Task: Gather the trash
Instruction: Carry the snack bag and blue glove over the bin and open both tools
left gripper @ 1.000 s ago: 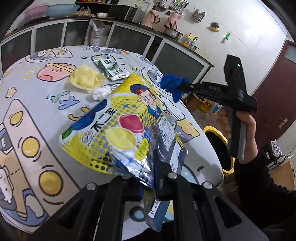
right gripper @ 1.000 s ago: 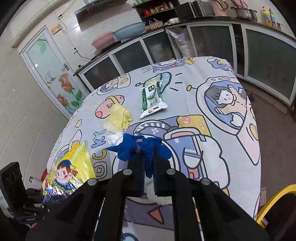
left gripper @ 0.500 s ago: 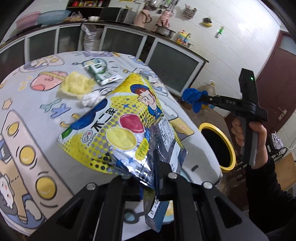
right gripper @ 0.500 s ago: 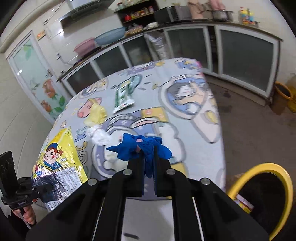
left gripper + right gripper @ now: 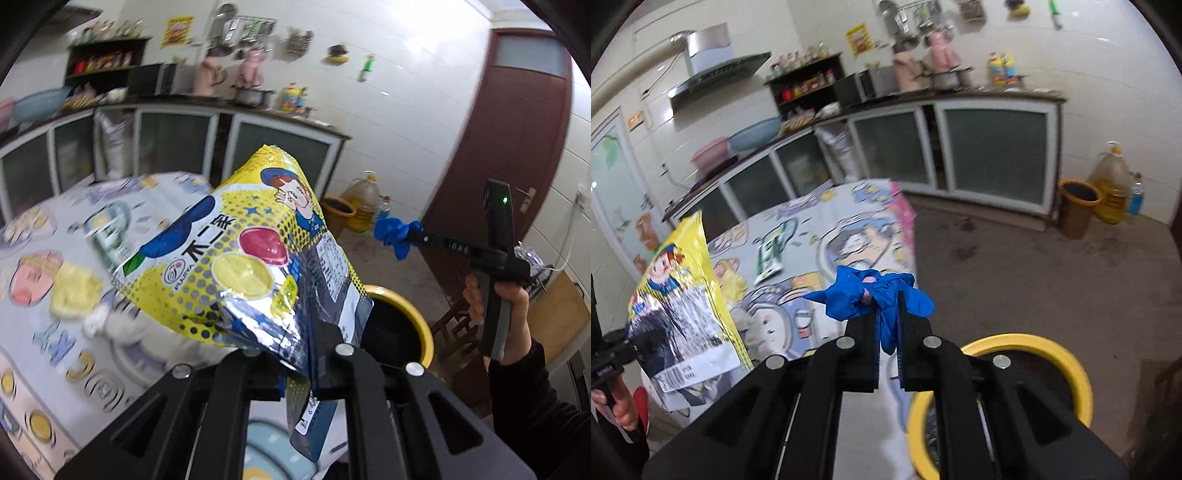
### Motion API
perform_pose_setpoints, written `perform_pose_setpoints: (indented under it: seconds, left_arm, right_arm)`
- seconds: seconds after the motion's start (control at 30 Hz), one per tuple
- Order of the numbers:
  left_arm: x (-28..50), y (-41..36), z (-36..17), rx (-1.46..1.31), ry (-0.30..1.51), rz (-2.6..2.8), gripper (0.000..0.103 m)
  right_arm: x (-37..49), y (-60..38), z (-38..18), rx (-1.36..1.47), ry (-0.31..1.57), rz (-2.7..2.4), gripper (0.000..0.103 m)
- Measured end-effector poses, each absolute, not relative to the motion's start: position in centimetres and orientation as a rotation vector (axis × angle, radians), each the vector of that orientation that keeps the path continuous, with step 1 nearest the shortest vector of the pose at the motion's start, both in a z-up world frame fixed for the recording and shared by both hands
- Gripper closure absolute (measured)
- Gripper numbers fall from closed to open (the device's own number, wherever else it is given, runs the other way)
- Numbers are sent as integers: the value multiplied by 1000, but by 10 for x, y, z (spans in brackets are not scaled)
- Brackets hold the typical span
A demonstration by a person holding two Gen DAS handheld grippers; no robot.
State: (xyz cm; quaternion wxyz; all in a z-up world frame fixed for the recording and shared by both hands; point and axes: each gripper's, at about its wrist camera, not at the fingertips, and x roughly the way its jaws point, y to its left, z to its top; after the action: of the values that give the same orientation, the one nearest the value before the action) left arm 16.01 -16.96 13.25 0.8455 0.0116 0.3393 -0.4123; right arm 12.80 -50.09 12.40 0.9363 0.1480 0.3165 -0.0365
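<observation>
With the left tool (image 5: 295,373) pinching a yellow bag (image 5: 236,254) by one corner above the table (image 5: 44,354) and the right tool (image 5: 886,332) clamping a blue glove (image 5: 871,291) just short of the bin (image 5: 1071,369), either could, I'd guess, drop outside the rim.

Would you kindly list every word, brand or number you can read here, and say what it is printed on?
"FUJIYA" and "不二家": front of the yellow snack bag.
Bag's back label: print too small to read.
Marking on the right gripper's arm: unclear.
Green packet and yellow wall poster: blurred.
</observation>
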Motion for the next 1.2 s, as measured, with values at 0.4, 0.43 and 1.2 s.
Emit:
perform_pose_setpoints:
  seconds: [0.4,0.43,1.2]
  left_arm:
    - [164,-284,118,92,748,-1019,96]
    - [163,-292,114,99,754,-1026,96]
    - [175,-425,18,236,944,-1015,95]
  right_arm:
    - [77,-556,100,335,640,-228,96]
    - [75,-559,96,336,644,-238,96]
    - [42,-614,-36,604,826,-393,95]
